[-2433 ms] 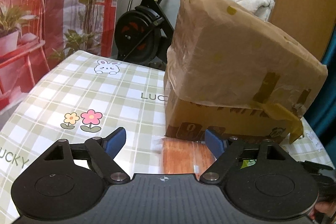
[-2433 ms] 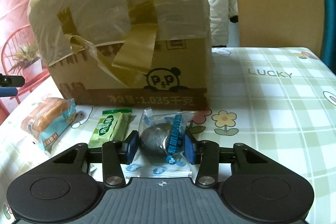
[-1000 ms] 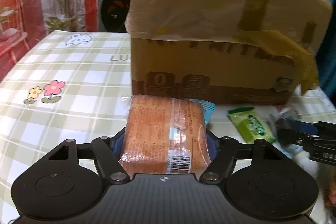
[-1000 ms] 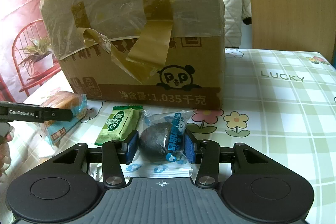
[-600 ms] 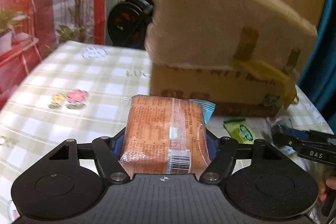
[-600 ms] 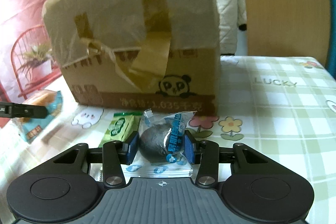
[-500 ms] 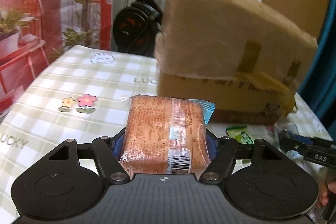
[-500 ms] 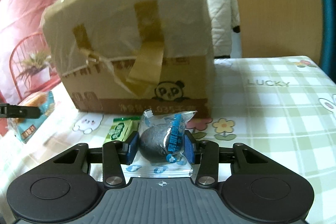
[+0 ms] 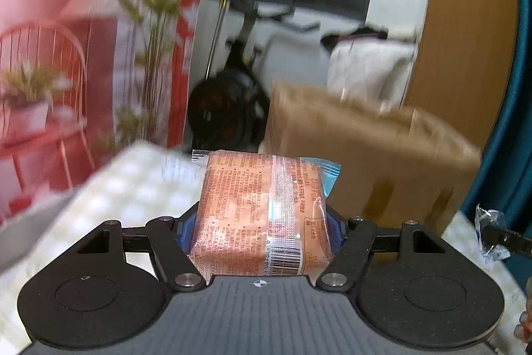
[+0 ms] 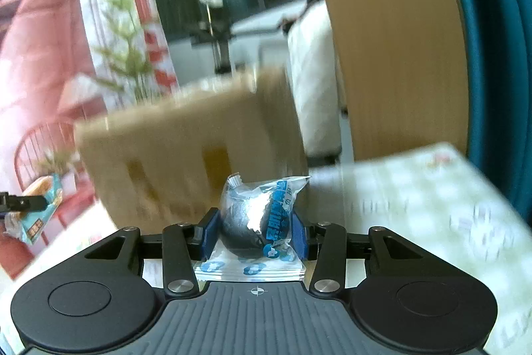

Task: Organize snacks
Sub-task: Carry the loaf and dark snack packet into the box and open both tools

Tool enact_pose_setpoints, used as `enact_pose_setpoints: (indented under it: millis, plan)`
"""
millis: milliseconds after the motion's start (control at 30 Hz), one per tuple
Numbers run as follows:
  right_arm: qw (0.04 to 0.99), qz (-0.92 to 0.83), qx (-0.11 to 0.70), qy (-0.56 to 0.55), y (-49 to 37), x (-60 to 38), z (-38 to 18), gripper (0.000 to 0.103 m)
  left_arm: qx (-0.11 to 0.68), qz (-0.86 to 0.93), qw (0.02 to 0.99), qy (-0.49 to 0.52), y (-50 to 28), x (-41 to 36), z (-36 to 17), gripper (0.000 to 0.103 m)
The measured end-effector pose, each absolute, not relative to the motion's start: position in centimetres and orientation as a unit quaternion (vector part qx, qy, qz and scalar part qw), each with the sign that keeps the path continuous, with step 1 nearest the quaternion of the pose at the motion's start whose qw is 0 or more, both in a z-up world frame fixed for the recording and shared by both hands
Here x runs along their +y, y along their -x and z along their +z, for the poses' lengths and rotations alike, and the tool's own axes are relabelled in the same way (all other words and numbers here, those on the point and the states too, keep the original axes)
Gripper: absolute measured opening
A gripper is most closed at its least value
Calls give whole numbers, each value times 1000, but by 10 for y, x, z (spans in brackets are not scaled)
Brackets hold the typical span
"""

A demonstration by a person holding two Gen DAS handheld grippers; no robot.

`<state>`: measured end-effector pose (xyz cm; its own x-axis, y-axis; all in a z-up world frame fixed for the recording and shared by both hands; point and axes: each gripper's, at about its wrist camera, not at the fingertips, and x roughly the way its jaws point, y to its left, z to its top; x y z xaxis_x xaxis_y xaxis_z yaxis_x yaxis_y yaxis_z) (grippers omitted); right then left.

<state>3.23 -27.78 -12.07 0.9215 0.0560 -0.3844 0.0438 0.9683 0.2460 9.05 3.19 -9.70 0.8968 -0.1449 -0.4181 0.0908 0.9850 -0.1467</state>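
Orange bread packet (image 9: 262, 215) sits clamped in the left tongs (image 9: 261, 230); the right tongs (image 10: 254, 233) grip a dark wrapped egg (image 10: 256, 222).

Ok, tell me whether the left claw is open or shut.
Shut. The left claw has its blue pads pressed against both sides of the orange snack pack, held above the table.

A lived-in home: a black exercise bike (image 9: 229, 108) by dark windows, white bedding (image 9: 369, 69) heaped behind, and a bench under a green-checked printed tablecloth (image 10: 432, 205) bearing a taped cardboard box (image 9: 365, 148).
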Motion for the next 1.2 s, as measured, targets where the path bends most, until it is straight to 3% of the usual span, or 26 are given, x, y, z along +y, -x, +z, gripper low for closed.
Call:
enact_pose_setpoints:
  millis: [200, 367, 667, 767, 833, 1200]
  plan:
    - [985, 30, 145, -91, -70, -287, -55, 41, 162, -88, 982, 30, -115, 15, -45, 73]
    - [984, 64, 161, -38, -129, -277, -31, 41, 146, -124, 981, 14, -166, -7, -20, 73]
    - [969, 60, 241, -9, -220, -254, -43, 42, 210, -153, 966, -2, -277, -42, -29, 73]
    - [967, 48, 247, -40, -230, -260, -52, 47, 223, -153, 963, -19, -295, -51, -34, 75]
    - [966, 42, 248, -58, -232, -264, -55, 60, 228, -156, 961, -23, -298, -54, -41, 76]
    - [969, 43, 235, -68, -194, -265, -49, 60, 221, -156, 962, -23, -272, -47, -33, 81]
